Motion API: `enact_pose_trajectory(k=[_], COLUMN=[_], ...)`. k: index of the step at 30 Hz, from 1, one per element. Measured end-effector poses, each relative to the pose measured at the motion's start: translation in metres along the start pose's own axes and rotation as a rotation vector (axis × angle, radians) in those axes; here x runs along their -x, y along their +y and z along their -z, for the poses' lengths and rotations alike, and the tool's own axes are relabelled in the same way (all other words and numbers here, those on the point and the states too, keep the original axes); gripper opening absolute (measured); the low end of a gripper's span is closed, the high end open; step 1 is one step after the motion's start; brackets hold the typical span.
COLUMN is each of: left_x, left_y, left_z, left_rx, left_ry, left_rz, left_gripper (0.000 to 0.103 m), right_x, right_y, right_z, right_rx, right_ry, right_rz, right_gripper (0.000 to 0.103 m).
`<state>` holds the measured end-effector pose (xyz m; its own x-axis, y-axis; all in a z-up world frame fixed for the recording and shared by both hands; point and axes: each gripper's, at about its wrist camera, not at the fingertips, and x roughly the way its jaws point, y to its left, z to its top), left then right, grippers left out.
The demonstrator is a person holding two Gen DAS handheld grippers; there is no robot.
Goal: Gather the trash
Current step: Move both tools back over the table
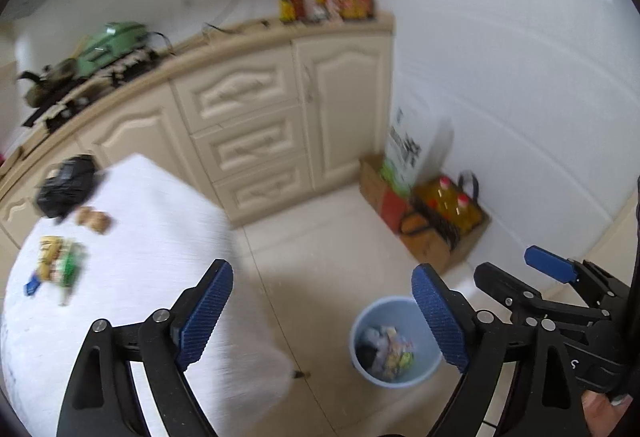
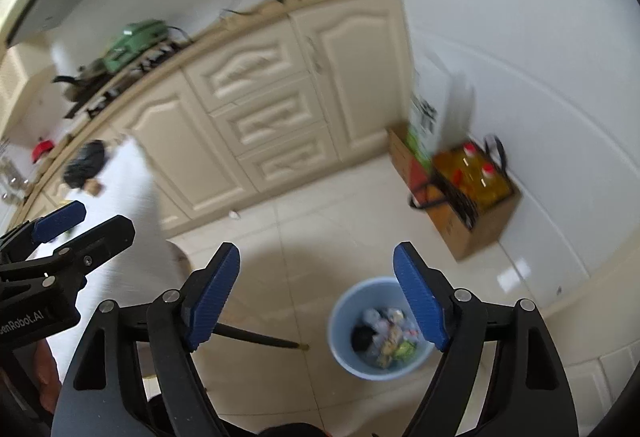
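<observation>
two grippers hang over bare floor tiles, jaws wide and holding nothing: the left gripper [image 1: 322, 311] beside the table [image 1: 160, 237] edge, the right gripper [image 2: 316, 297] above the bin [image 2: 340, 321]. only the left view shows wrappers [image 1: 60, 265] on the table. the bin, right of the table, holds crumpled trash [image 2: 390, 339]; the box [image 2: 476, 233] holds oil bottles [image 2: 476, 173].

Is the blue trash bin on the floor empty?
No, the blue bin already holds a pile of crumpled wrappers and something dark inside it.
</observation>
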<state>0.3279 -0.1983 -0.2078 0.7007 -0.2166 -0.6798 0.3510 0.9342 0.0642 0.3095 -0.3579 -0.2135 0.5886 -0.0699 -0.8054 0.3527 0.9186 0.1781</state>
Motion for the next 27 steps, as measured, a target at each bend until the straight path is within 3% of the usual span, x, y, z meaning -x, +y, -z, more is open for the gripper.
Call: enact_pose_trajectory(k=[7,13,16,22,27], left_x=[0.099,0.149,0.163,0.168,0.138], left_y=[0.09,0.169,0.208,0.276,0.322], left_z=[0.032,0.057,0.068,0.082,0.075], left_rx=[0.074,0.139,0.187,0.249,0.262], left_ry=[-0.122,-0.153,-0.152,-0.112,-0.038], left_rz=[-0.097,-0.209,-0.251,-0.332,-0.374], left_gripper=[0.094,0.097,0.098,0.098,0.098], right_x=[0.032,0.021,0.003,-0.033,-0.069], right_y=[0.107,0.205,0.25,0.301,0.327], right_z=[-0.015,-0.021,-0.021,-0.016,-0.021], right_rx=[0.158,0.285,0.339,0.4,0.425], right_ry=[-0.07,-0.052,-0.026,0.032,0.074], right_rz=[-0.1,-0.194,-0.224,-0.247,-0.231], right_gripper=[0.089,0.089,0.089,0.089,0.089])
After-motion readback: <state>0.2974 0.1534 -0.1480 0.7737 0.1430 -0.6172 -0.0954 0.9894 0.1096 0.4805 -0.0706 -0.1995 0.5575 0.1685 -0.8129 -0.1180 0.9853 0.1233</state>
